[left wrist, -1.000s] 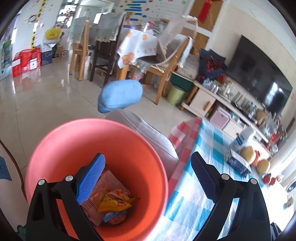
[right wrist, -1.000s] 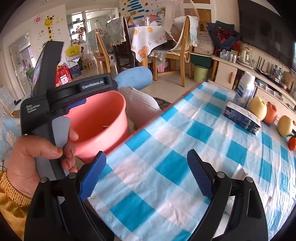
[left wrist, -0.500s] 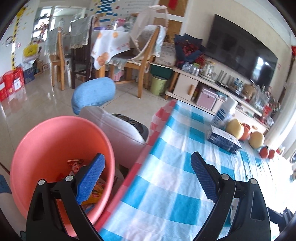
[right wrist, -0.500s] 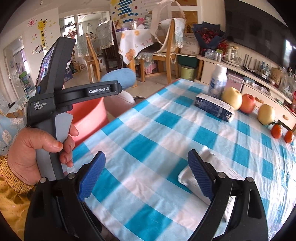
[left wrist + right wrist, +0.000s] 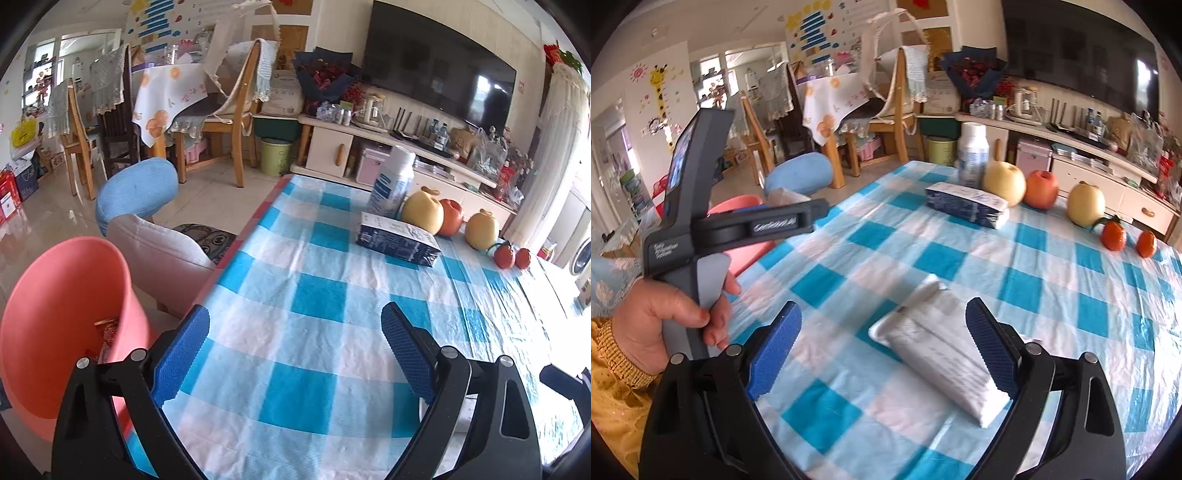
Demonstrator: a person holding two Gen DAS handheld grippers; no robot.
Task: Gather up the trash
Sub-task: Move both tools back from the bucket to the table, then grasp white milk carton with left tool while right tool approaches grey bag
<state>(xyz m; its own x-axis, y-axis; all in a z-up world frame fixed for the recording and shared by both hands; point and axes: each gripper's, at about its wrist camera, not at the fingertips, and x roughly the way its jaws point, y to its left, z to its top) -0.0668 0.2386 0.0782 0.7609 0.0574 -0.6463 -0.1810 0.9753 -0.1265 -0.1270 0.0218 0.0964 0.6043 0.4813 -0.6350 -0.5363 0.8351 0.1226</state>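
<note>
A flat white plastic packet (image 5: 938, 354) lies on the blue-and-white checked tablecloth (image 5: 1052, 295). My right gripper (image 5: 882, 321) hovers over it, open, with the packet under the gap and nearer the right pad, which does not press on it. My left gripper (image 5: 295, 332) is open and empty above the table's left edge. The pink bin (image 5: 62, 314) stands on the floor to its lower left, with coloured wrappers (image 5: 109, 332) inside. In the right wrist view a hand (image 5: 661, 314) holds the left tool, which hides most of the bin (image 5: 746, 254).
At the far end of the table are a dark blue pack (image 5: 399, 240), a white bottle (image 5: 391, 184), several fruits such as a pear (image 5: 1004, 182) and an apple (image 5: 1039, 188), and two tangerines (image 5: 1113, 234). A white cushioned seat (image 5: 162, 251) and blue stool (image 5: 136, 192) stand beside the bin.
Both views have swung right, from the pink bin onto the table. The white packet has come into the right wrist view, between the jaws. Both grippers stayed open.
</note>
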